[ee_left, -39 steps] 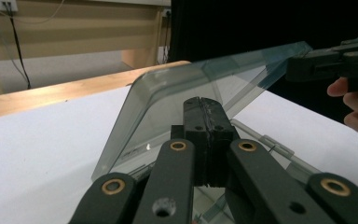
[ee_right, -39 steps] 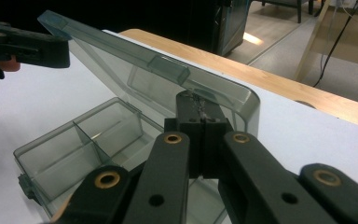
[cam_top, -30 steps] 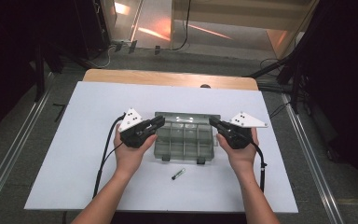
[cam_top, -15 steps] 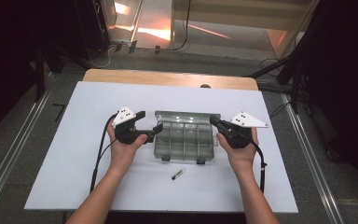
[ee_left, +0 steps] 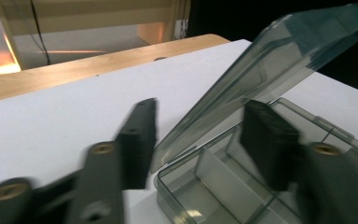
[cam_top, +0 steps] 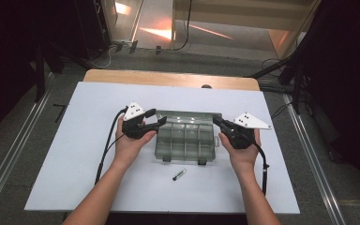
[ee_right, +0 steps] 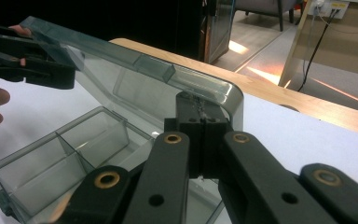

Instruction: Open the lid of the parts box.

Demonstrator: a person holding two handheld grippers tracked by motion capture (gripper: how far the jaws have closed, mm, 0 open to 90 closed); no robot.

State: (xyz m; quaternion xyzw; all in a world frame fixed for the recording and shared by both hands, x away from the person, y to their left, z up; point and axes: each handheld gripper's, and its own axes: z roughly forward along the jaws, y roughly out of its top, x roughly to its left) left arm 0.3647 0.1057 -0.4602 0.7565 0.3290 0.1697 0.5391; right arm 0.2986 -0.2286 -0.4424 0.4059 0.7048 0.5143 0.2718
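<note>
1. Near the middle of the white table (cam_top: 75,154) sits a smoky clear plastic compartment box (cam_top: 183,143), between the person's two hands. Base flat on the table; inner dividers split it into several cells, which look empty as far as the frames allow.
2. Lid (ee_left: 261,79) is raised part way, hinged along the far edge and tilted up over the base. In the right gripper view the lid (ee_right: 135,79) slopes up toward the camera, with a gap between its free edge and the base rim.
3. Left gripper (cam_top: 155,123): jaws have just been closing and stand part open. They straddle the lid's left end edge, one jaw outside, one over the base behind the lid. The left gripper view is blurred; I see no pad pressing on the plastic, so I log it as released.
4. Right gripper (cam_top: 217,123): jaws clenched together at the box's right end. In the right gripper view the pads meet right at the lid's rounded corner; whether plastic is pinched between them I cannot tell.
5. Left hand (cam_top: 130,143) and right hand (cam_top: 239,149) rest low at either end of the box, forearms entering from the near edge.
6. A small dark pen-like item (cam_top: 179,175) lies on the table just in front of the box, apart from it.
7. Wooden strip (cam_top: 168,78) shows beyond the table's far edge.
</note>
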